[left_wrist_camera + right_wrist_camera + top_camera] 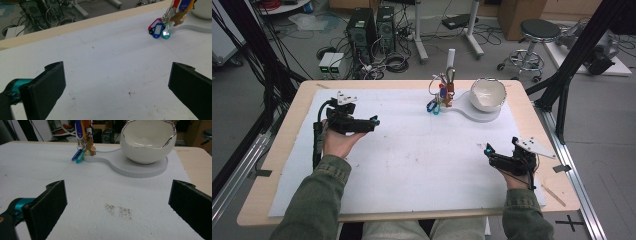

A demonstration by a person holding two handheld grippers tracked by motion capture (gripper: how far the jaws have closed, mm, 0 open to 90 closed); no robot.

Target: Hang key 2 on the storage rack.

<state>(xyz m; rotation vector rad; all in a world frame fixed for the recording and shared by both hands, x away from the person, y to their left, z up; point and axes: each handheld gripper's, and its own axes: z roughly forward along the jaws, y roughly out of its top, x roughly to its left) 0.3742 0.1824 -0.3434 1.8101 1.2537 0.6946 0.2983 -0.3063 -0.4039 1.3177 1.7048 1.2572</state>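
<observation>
The bunch of keys (440, 97) hangs from a small stand at the far middle of the counter (272, 170), its coloured tags (160, 30) touching the white mat beside the stand's flat base (140, 170). A white bowl (487, 94) sits on that base, just right of the keys. Both grippers rest well apart from them — the left gripper (371, 121) near the left edge, the right gripper (488, 152) near the right — each with its fingers spread wide, holding nothing.

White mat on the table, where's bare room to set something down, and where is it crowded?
The white mat lies bare across its middle, between the left gripper and the right gripper, and along its near edge. It is crowded at the far right: the bunch of coloured key tags hangs beside the white egg-shaped bowl on its flat white base.
</observation>
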